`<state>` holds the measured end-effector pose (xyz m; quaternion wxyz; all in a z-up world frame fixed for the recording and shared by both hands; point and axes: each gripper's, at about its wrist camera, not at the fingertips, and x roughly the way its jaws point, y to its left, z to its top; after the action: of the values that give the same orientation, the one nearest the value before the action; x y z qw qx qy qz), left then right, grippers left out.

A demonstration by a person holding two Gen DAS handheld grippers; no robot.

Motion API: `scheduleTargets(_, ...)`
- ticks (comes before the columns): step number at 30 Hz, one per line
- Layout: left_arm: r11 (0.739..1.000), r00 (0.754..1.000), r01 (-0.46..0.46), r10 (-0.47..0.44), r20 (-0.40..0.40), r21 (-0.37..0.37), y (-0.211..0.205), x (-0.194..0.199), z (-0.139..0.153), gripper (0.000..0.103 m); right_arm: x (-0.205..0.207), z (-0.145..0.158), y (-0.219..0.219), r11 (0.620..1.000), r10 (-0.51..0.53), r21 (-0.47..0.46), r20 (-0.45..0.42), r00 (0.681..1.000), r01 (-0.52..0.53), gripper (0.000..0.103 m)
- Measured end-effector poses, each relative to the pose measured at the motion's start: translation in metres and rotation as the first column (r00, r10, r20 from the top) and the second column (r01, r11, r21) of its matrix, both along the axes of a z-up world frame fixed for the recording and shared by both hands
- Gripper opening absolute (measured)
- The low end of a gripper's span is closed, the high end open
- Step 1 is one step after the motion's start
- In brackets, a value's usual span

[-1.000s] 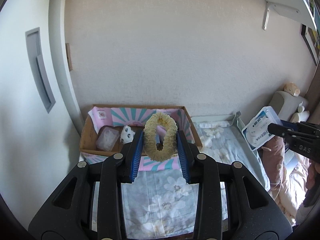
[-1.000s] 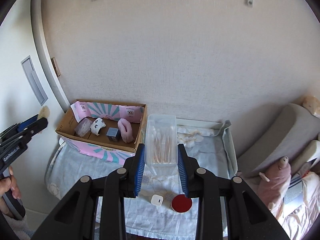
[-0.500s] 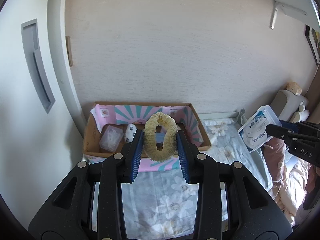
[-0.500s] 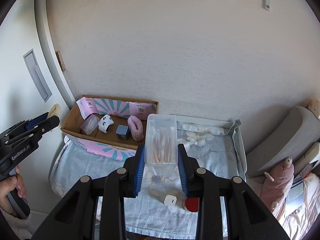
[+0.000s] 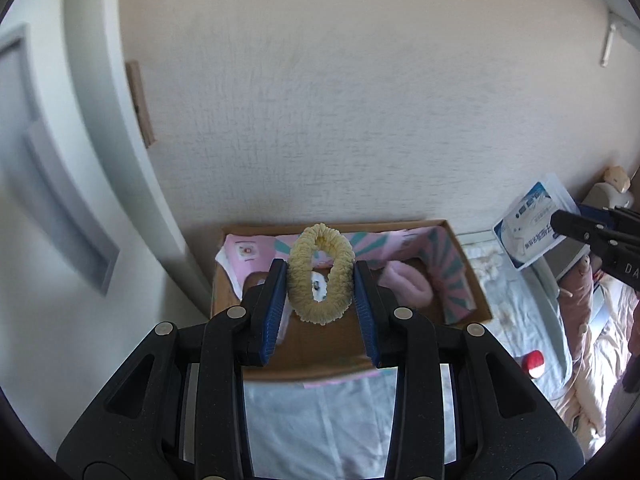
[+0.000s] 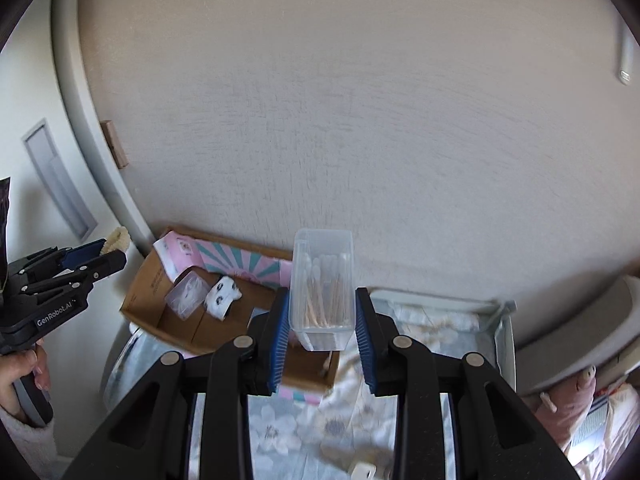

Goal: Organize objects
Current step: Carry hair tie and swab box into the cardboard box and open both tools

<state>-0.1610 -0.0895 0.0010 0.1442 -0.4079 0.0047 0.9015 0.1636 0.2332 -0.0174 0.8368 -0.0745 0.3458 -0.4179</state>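
Observation:
My left gripper (image 5: 321, 272) is shut on a fuzzy yellow scrunchie (image 5: 306, 280), held upright over the open cardboard box (image 5: 324, 350) with the pink and teal lining. A pink scrunchie (image 5: 404, 284) lies inside the box at the right. My right gripper (image 6: 322, 308) is shut on a clear plastic box of cotton swabs (image 6: 323, 284), held above the right end of the cardboard box (image 6: 146, 288). In the right wrist view a small clear case (image 6: 188, 290) and a white panda-faced item (image 6: 223, 290) lie in the cardboard box. The left gripper (image 6: 94, 258) appears at the left there, in a person's hand (image 6: 24, 364).
The cardboard box stands on a floral cloth (image 5: 316, 428) against a textured wall (image 5: 340, 120). A red round item (image 5: 534, 362) lies on the cloth to the right. A white door frame (image 5: 120, 160) rises at the left. Pillows and bedding (image 6: 580, 412) lie to the right.
Both grippers have moved forward toward the cardboard box; it now looms larger and sits under the held scrunchie and swab box. Both grips are unchanged.

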Motion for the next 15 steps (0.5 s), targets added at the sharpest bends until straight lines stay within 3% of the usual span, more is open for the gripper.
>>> scheduleTargets(5, 1.0, 0.998, 0.023, -0.023, 0.066, 0.0, 0.005, -0.036, -0.024, 0.03, 0.029, -0.011, -0.034, 0.999, 0.0, 0.05, -0.039, 0.999, 0.002, 0.029)
scheduleTargets(15, 0.996, 0.968, 0.085, -0.074, 0.239, -0.034, 0.027, -0.076, -0.095, 0.03, 0.058, -0.066, -0.093, 0.985, -0.035, 0.161, -0.158, 0.987, 0.061, 0.029)
